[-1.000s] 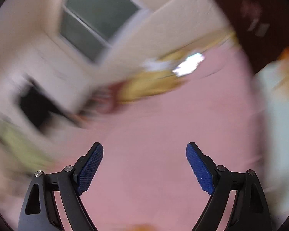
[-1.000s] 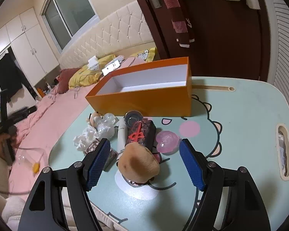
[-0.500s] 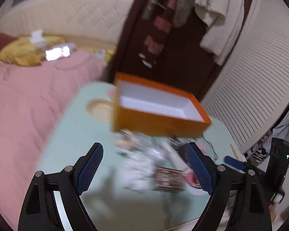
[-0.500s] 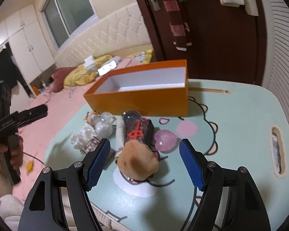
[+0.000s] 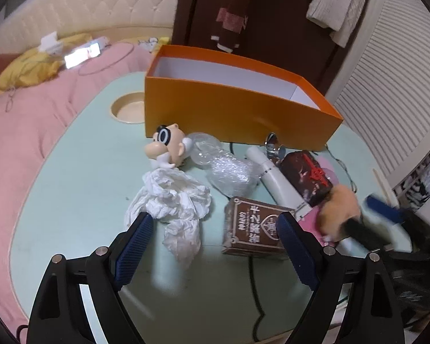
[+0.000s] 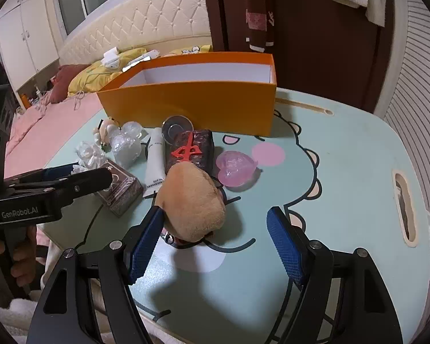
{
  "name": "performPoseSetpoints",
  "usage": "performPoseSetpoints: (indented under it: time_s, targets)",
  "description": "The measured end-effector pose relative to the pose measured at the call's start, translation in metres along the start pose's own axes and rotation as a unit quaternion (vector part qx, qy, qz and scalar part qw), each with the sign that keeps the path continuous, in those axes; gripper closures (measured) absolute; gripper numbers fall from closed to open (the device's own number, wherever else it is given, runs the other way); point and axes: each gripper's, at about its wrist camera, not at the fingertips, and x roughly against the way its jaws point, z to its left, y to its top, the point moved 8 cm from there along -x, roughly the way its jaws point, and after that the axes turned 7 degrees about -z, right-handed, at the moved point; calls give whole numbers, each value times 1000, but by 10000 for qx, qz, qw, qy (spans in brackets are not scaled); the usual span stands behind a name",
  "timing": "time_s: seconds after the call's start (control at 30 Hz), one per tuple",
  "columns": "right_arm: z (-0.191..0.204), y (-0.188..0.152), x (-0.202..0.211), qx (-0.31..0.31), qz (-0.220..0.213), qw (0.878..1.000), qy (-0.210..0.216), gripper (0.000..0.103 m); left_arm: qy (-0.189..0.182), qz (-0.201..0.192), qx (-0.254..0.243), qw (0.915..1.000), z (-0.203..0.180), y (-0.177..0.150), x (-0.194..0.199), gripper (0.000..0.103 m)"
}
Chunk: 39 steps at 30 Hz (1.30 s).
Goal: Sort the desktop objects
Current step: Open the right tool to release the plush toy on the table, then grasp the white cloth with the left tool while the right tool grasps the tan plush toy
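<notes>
Orange box point(image 5: 238, 114) now before left gripper point(image 5: 215, 246) — earlier bedding, fingers apart

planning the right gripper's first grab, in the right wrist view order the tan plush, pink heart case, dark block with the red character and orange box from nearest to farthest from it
1. tan plush: just ahead of the right gripper, toward its left finger.
2. pink heart case: beyond the plush, slightly right.
3. dark block: behind the plush, about as near as the heart; hard to separate.
4. orange box: at the table's back.
</notes>
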Motion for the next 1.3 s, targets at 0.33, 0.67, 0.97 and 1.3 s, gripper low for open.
performPoseSetpoints:
  time_s: [0.33, 0.67, 0.97, 1.3]
  targets:
    - [4, 2, 19, 291, -386, 9988, -101, 28, -43, -25, -279, 9996, -2, -2, -4, 1]
    - [-3, -20, -8, 90, 346, 9994, -33, 26, -78, -55, -316, 9995, -1, -1, -3, 1]
    - [-2, -20, -7, 106, 351, 9993, -28, 25, -37, -74, -292, 9995, -10, -1, -7, 1]
    - [2, -21, -9, 181, 368, 9992, -16, 21, -46, -12, -288, 9996, -10, 1, -10, 1]
